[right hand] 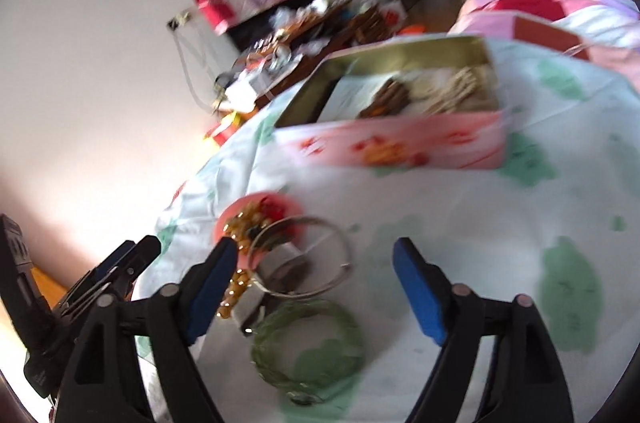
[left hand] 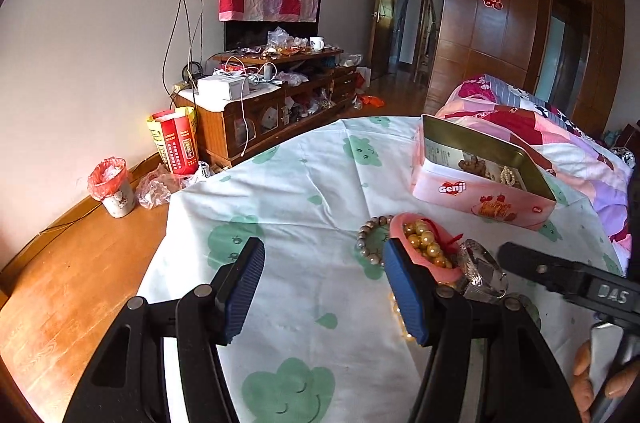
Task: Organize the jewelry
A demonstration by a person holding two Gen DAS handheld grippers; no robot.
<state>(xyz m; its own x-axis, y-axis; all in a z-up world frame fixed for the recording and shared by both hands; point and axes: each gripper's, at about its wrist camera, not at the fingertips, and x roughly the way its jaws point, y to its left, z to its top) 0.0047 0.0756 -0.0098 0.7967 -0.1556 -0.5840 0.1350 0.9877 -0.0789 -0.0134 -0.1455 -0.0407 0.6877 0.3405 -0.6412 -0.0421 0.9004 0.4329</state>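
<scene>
An open pink Genji tin [left hand: 486, 197] stands on the bed sheet with a pearl strand [left hand: 507, 177] inside; it also shows in the right wrist view [right hand: 400, 143]. A pink dish [left hand: 424, 247] holds golden beads [left hand: 426, 243] and a red tassel. A grey bead bracelet [left hand: 370, 237] lies beside the dish. My left gripper [left hand: 324, 291] is open and empty, just left of the dish. My right gripper [right hand: 316, 287] is open and empty above a silver bangle [right hand: 320, 255] and a green bangle [right hand: 308, 347]. The right wrist view is blurred.
The white sheet with green clouds [left hand: 296, 207] covers the bed. A folded pink and red quilt [left hand: 540, 127] lies behind the tin. A cluttered wooden cabinet [left hand: 272, 95], a red bag [left hand: 176, 143] and a small bin [left hand: 114, 187] stand by the wall on the left.
</scene>
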